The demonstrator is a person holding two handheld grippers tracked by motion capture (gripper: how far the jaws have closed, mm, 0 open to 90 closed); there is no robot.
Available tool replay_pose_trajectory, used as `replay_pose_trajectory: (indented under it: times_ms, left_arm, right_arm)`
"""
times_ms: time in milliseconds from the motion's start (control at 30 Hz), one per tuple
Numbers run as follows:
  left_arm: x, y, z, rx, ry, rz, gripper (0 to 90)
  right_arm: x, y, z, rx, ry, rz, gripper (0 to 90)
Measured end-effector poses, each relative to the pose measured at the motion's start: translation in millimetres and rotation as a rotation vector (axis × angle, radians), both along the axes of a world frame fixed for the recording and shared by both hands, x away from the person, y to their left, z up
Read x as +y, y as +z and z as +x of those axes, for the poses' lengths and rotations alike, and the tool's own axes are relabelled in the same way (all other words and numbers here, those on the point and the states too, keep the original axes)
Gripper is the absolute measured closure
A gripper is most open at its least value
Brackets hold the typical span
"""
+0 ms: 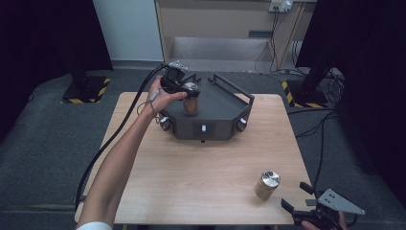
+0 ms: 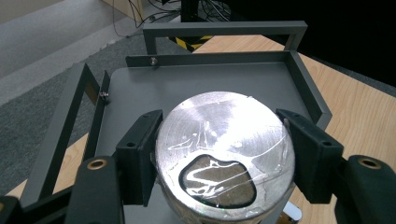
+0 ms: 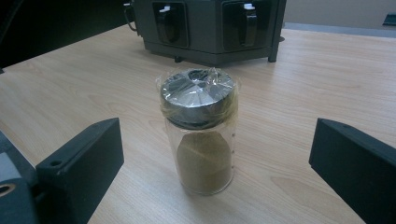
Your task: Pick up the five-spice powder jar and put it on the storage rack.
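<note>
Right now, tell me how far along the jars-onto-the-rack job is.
Nothing looks finished yet. In hand: the left tool is shut on one spice jar, holding it by its silver lid over the grey rack; whether it already rests on the deck can't be told. Left: the second jar stands on the wooden table near the front right, with the right tool open, jaws either side of it, not touching.

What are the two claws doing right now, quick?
Left claw: closed on the jar over the grey tray.
Right claw: open, holding nothing, second jar standing between its jaws.
</note>
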State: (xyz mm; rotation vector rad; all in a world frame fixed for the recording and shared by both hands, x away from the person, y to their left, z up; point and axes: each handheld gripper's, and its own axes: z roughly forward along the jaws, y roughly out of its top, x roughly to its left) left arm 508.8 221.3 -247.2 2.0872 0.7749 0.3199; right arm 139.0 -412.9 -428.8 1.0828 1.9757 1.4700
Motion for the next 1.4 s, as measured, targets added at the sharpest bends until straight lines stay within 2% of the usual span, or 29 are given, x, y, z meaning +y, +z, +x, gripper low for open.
replay_pose_trajectory:
  times_ms: [567, 833, 900, 933, 967, 1000, 1067, 1133, 1200, 1267, 1300, 1400]
  left_arm:
    - [-5.4, -11.2, 8.0, 0.014, -0.005, 0.002, 33.9]
    - [-2.9, -16.9, 7.5, 0.011, -0.006, -0.018, 33.8]
    - [-0.6, -19.9, 8.9, 0.021, -0.005, -0.045, 33.0]
    - [1.4, -21.7, 12.0, 0.051, -0.005, -0.078, 27.2]
    - [-0.5, -20.5, 13.7, 0.087, 0.018, -0.091, 15.6]
    - [-2.0, -18.3, 13.0, 0.093, 0.032, -0.087, 7.2]
    - [-1.6, -15.0, 7.2, 0.049, 0.045, -0.076, 5.7]
    - [3.8, -11.7, 7.1, 0.056, 0.057, -0.099, 4.9]
    - [8.5, -7.7, 2.3, 0.031, 0.068, -0.115, 4.1]
    - [10.4, -4.5, 0.4, 0.027, 0.071, -0.120, 4.1]
    - [17.4, 3.3, -6.2, 0.017, 0.064, -0.156, 4.0]
    - [19.3, 8.9, -11.7, 0.002, 0.059, -0.159, 3.8]
  right_arm:
    - [0.0, -0.3, -1.6, -0.008, -0.008, 0.000, 3.6]
    - [-0.3, -0.5, -1.8, -0.009, -0.009, 0.003, 3.8]
    - [-0.5, -0.7, -1.9, -0.009, -0.009, 0.004, 3.8]
    - [-0.4, -0.6, -1.9, -0.009, -0.008, 0.003, 3.8]
    - [-0.2, -0.4, -2.1, -0.009, -0.009, 0.003, 3.8]
    - [-0.2, -0.3, -2.2, -0.008, -0.008, 0.003, 3.8]
    - [0.1, -0.1, -2.1, -0.008, -0.008, 0.001, 3.8]
    - [0.0, -0.3, -2.3, -0.010, -0.007, 0.003, 3.8]
    - [0.1, -0.2, -2.4, -0.010, -0.007, 0.002, 3.8]
    - [0.0, -0.3, -2.2, -0.011, -0.006, 0.004, 3.8]
    - [0.1, -0.3, -2.0, -0.011, -0.004, 0.003, 3.8]
    - [0.2, -0.2, -1.7, -0.012, -0.002, 0.001, 3.8]
